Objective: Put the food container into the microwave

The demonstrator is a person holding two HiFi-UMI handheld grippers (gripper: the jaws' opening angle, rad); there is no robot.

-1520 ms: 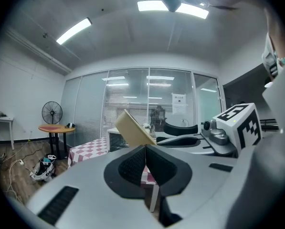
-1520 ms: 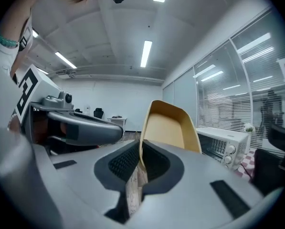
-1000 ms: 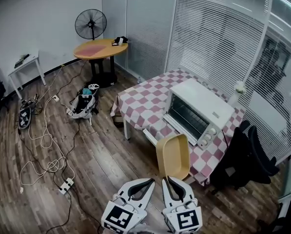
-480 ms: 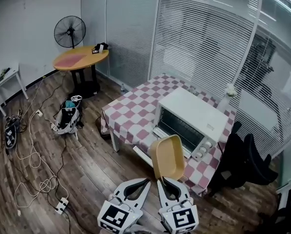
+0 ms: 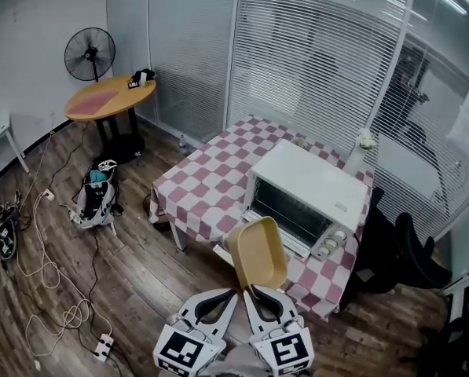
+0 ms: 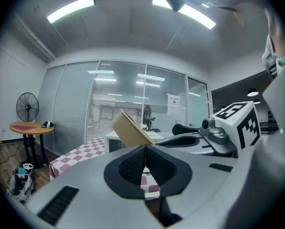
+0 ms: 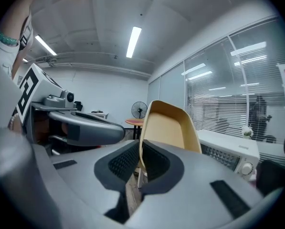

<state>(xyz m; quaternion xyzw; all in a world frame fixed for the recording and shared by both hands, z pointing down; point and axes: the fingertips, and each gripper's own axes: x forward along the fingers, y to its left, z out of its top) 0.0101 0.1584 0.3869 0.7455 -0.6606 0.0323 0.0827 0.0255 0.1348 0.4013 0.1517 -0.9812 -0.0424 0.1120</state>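
A yellow food container (image 5: 258, 254) stands on edge in the air, its near rim pinched by my right gripper (image 5: 252, 290), which is shut on it. In the right gripper view the container (image 7: 170, 126) rises straight out of the jaws. The white microwave (image 5: 302, 195) sits on the checked table (image 5: 210, 179) just beyond, its door down and open; it also shows at the right (image 7: 230, 151). My left gripper (image 5: 232, 293) hangs beside the right one, shut with nothing between its pads (image 6: 145, 157). The left gripper view shows the container (image 6: 131, 129) from the side.
A black office chair (image 5: 391, 254) stands right of the table. A round orange table (image 5: 111, 96) and a fan (image 5: 89, 54) are at the back left. A bag (image 5: 94, 199) and loose cables (image 5: 53, 277) lie on the wooden floor. Glass walls with blinds run behind.
The view has shifted so the checked table and microwave sit closer and more central. Both grippers and the container drifted slightly left in the frame; the grip is unchanged.
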